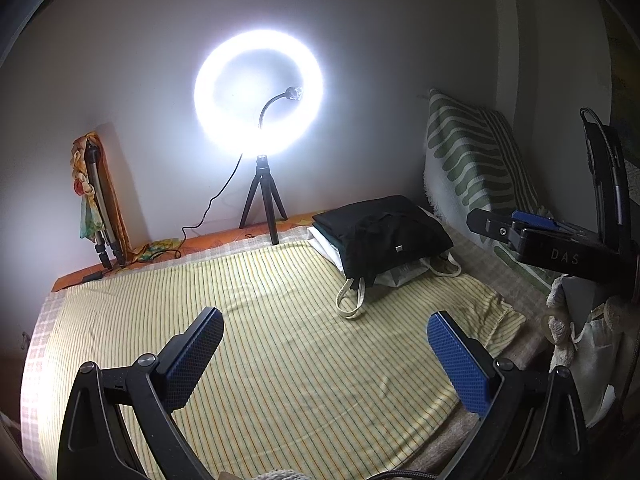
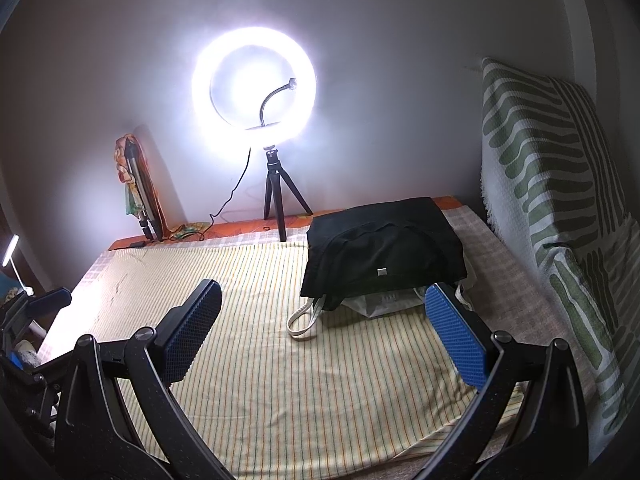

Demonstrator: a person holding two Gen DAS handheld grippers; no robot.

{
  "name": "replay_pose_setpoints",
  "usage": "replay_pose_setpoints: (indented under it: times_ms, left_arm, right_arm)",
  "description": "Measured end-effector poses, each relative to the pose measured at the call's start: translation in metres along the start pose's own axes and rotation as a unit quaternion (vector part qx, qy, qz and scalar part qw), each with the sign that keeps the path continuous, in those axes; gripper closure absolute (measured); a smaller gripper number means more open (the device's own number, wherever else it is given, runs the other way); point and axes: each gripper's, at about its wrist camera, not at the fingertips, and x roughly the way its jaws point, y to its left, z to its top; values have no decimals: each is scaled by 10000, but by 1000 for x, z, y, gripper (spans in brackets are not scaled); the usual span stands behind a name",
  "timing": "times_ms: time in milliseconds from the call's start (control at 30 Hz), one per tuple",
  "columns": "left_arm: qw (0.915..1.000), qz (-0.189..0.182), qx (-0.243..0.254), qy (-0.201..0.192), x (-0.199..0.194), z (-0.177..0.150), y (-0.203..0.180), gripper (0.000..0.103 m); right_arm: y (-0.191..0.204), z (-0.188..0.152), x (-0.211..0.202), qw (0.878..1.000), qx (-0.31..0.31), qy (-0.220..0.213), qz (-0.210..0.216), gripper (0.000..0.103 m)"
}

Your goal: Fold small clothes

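Hovering both tongs, left tongs (image 1: 324, 360) and right tongs (image 2: 324, 332), spread empty near the black garment pile (image 2: 384, 248), we risk snagging the bag straps (image 2: 304, 320) beneath it.

Both claws (image 1: 325, 354) (image 2: 323, 330) agape, apparently empty

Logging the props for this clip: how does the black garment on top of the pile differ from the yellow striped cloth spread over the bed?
The black garment is plain and dark; the yellow striped cloth is pale with thin stripes. The black garment is folded into a compact block on top of a pile, while the striped cloth lies spread flat in a single layer. The black garment covers far less area. Neither is held: the left gripper and right gripper are both open above the cloth.
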Motion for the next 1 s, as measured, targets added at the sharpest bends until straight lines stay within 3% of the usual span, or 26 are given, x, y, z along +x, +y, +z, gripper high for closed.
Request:
replay_pose_setpoints:
  times_ms: [1000]
  left_arm:
    - [9999, 97, 16, -27, 7, -4, -4, 0]
  right_arm:
    - [-8, -6, 12, 10000, -17, 76, 60, 0]
